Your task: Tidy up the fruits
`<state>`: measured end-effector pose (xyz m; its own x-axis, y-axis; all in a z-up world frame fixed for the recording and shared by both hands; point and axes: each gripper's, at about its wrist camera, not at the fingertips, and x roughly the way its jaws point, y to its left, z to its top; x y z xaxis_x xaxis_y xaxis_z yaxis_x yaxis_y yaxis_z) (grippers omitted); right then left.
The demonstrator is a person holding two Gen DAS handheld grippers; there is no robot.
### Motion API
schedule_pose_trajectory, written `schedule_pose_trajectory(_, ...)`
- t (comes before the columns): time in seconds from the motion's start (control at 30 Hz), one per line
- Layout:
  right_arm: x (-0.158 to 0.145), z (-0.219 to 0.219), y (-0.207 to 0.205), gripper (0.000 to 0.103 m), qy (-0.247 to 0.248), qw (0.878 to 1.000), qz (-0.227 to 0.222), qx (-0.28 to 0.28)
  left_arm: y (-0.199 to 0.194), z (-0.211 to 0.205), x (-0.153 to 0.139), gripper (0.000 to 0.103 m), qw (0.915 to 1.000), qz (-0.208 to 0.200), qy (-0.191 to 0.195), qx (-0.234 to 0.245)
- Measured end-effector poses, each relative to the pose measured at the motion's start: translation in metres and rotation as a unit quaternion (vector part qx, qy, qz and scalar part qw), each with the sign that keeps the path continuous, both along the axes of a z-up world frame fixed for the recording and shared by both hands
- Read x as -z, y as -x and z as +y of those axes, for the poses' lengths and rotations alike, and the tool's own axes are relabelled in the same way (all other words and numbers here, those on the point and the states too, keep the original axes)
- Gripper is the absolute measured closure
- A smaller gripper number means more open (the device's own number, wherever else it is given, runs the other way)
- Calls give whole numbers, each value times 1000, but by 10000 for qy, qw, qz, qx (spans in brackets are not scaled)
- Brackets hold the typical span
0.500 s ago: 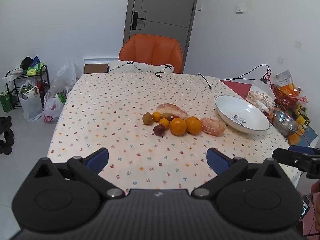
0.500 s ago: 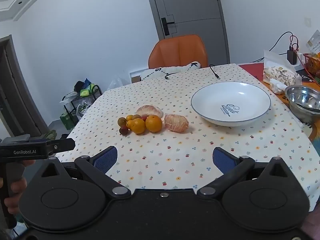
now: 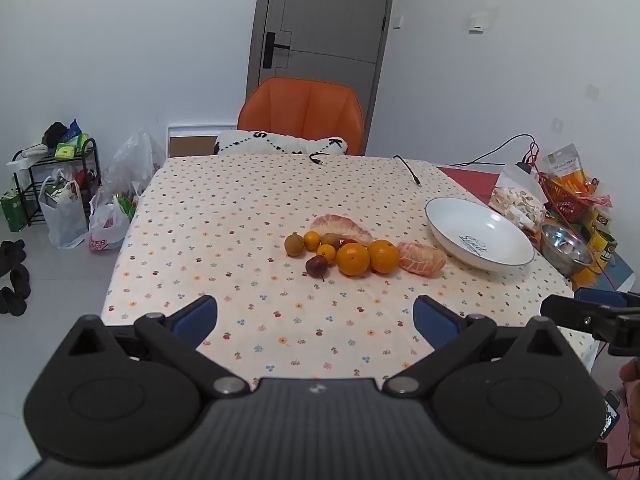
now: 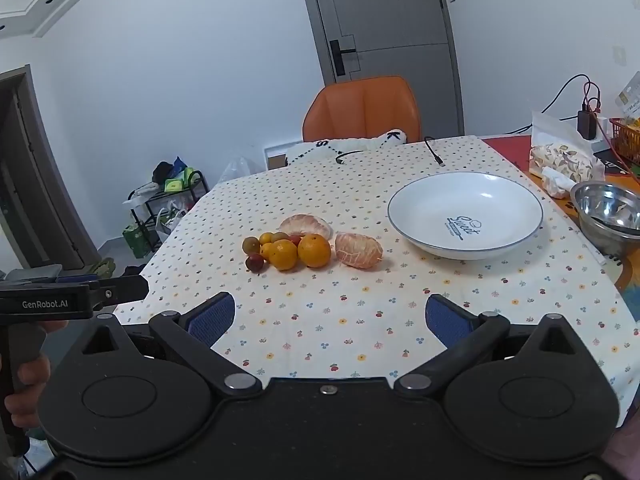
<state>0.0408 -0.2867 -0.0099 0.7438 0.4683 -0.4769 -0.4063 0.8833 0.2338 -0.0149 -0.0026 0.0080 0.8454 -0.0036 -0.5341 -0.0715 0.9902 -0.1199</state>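
A cluster of fruit lies mid-table: two oranges [image 3: 352, 258] [image 4: 314, 250], a peeled citrus [image 3: 421, 257] [image 4: 358, 250], a pomelo segment [image 3: 342, 228] [image 4: 306, 225], a dark plum [image 3: 317, 265] [image 4: 254, 262], and several small yellow and green fruits [image 3: 295, 244]. An empty white plate [image 3: 440, 216] [image 4: 408, 200] stands to their right. My left gripper [image 3: 316, 316] is open and empty, near the table's front edge. My right gripper [image 4: 327, 318] is open and empty, also short of the fruit.
The table carries a flowered cloth [image 3: 224, 216]. A steel bowl [image 4: 608, 212] and snack bags [image 4: 560, 160] sit at the right. An orange chair [image 3: 302, 114] stands behind. Cables [image 3: 408, 168] lie at the far edge. Bags and a rack [image 3: 60, 200] stand on the floor left.
Both grippers have shifted only slightly. The fruit and plate have not moved.
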Motion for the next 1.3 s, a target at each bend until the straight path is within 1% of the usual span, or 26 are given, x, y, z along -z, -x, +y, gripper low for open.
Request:
schedule_pose_trajectory(0.2, -5, 1, 3, 0, -3, 10000, -55, 18, 1, -2, 0, 0, 10000, -7, -23, -1)
schedule_pose_trajectory(1.3, -6, 3, 3, 0, 41, 9999, -119, -30, 5, -3, -2, 0, 10000, -59, -30, 25)
